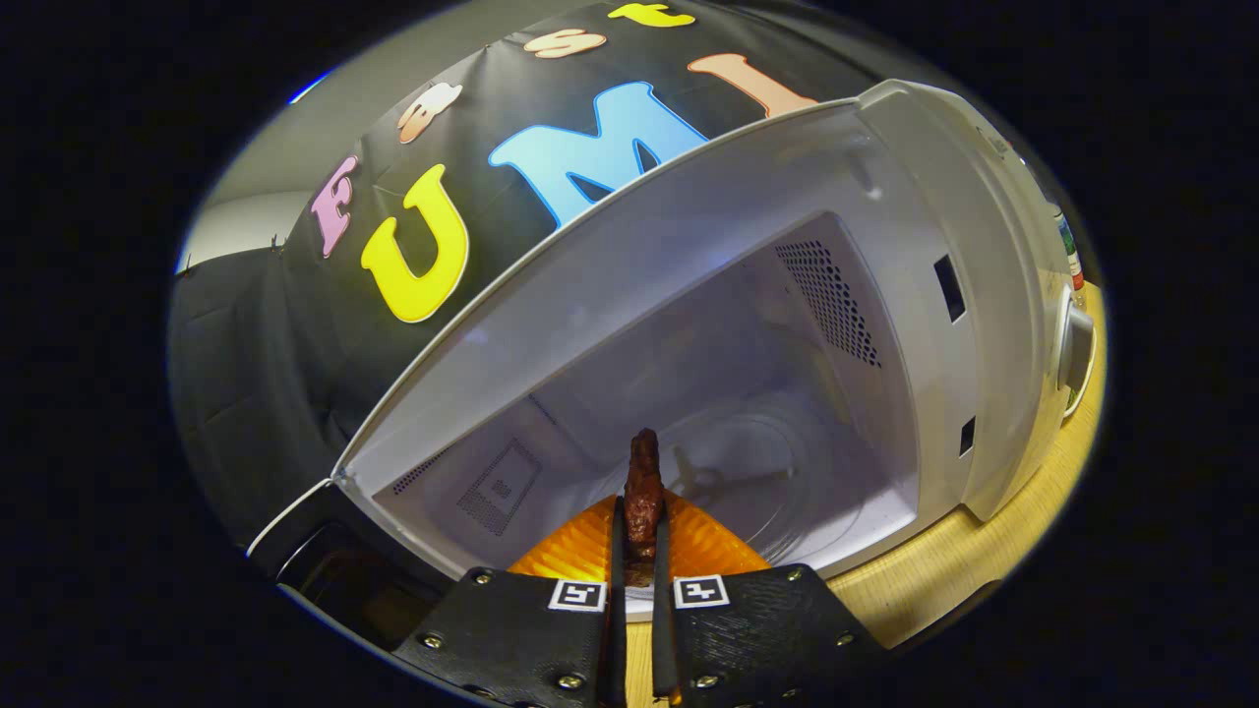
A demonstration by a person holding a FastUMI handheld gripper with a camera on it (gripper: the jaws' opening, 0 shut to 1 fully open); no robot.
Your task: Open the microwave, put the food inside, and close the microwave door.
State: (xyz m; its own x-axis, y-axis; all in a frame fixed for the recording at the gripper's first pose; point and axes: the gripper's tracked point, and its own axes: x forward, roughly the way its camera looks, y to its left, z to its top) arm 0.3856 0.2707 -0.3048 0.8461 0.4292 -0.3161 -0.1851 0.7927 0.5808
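Observation:
The white microwave (915, 197) stands open, and I look into its pale cavity with the glass turntable (748, 472) on the floor. Its dark door (315, 570) swings out to the left of my fingers. My gripper (639, 526) is shut on a brown piece of food (644, 482) that fills the narrow gap between the fingers and sticks out past their tips. An orange ridged plate (708, 551) fans out to both sides under the fingertips, right at the cavity's front sill. Whether the plate rests on the sill or hangs above it is unclear.
The microwave sits on a light wooden table (944, 560). Its control knob (1077, 344) is on the front panel to the right of the cavity, and a bottle (1067, 246) stands beyond that side. Vent holes (826, 295) dot the cavity's right wall.

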